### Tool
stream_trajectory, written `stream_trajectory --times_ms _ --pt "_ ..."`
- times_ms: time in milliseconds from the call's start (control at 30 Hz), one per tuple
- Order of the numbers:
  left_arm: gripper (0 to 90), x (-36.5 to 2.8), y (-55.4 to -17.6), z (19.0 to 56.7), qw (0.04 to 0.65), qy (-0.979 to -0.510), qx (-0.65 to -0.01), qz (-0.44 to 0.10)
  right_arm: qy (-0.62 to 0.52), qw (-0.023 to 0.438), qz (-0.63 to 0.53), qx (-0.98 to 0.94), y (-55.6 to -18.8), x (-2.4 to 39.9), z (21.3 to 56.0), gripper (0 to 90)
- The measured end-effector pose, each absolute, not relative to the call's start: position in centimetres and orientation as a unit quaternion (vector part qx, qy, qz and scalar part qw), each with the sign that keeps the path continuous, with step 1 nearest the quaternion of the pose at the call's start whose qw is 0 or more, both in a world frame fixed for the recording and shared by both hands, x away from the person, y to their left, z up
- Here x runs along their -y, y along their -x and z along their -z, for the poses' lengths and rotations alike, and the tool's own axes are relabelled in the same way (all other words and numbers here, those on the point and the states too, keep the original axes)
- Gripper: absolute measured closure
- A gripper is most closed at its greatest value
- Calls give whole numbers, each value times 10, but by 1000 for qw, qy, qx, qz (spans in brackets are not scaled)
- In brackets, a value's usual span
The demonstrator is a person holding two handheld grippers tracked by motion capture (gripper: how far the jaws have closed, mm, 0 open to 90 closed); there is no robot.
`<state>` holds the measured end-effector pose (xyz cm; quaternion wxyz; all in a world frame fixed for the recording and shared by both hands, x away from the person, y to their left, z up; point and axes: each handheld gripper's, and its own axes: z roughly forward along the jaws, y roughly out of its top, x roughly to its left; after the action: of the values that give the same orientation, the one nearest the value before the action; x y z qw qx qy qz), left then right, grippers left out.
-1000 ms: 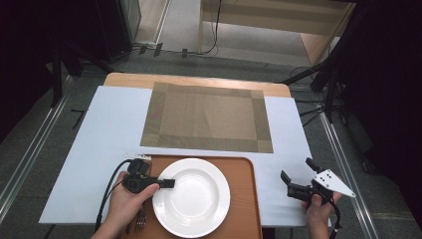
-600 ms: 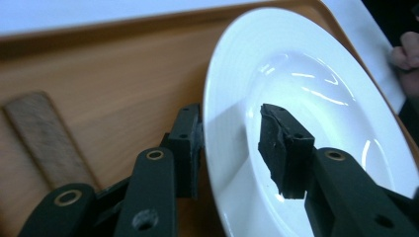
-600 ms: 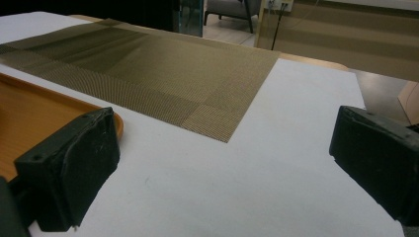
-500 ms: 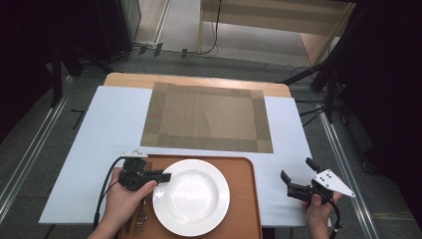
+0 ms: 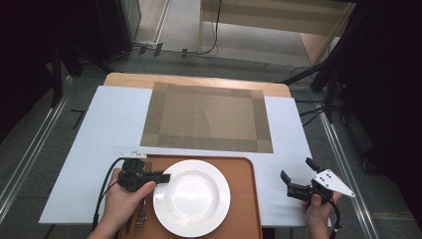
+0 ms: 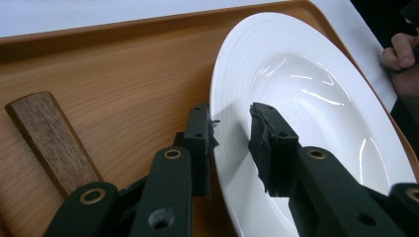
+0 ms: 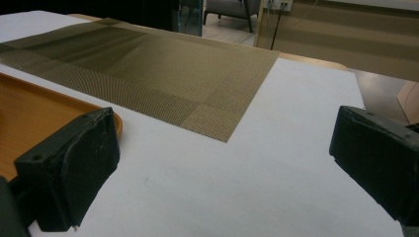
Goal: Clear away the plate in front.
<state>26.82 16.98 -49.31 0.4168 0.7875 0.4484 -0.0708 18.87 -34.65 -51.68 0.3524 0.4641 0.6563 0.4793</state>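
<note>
1. Nearest the person, the left gripper has its fingers parted astride the near-left rim of the white plate.
2. Rightward, the right gripper hovers wide open, empty.
3. Beyond the tray lies the placemat.

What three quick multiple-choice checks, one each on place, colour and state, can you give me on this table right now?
1. Where does the white plate sit?
A. on the woven placemat
B. on the wooden tray
C. on the floor

2. What colour is the placemat?
A. red
B. blue
C. olive-brown

3. How do the left gripper's jaws stand?
A. apart, either side of the plate's rim
B. clamped on the fork
C. shut, touching nothing

Answers: B, the plate rests inside the tray's raised edge; C, an olive-brown weave; A, a gap shows with the rim between the jaws.
</note>
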Motion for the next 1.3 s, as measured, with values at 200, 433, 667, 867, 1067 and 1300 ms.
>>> stream_trajectory --times_ms 200,433,667,867,1067,1300 --pt "589 -173 -267 491 432 -787 -438 39 -464 353 -479 -656 -189 347 517 0" --pt "496 -183 -268 486 454 -778 -435 17 -464 353 -480 -656 -189 347 517 0" --pt "399 -196 -268 479 483 -763 -430 -11 -464 353 -480 -656 -189 347 517 0" --pt "220 -212 -270 475 513 -745 -425 -32 -464 352 -480 -656 -189 346 517 0" --pt "0 -226 -270 473 544 -734 -405 -42 -463 353 -479 -657 -189 346 517 0" --pt "0 -238 -270 472 543 -734 -401 -77 -464 353 -478 -657 -189 346 517 0"
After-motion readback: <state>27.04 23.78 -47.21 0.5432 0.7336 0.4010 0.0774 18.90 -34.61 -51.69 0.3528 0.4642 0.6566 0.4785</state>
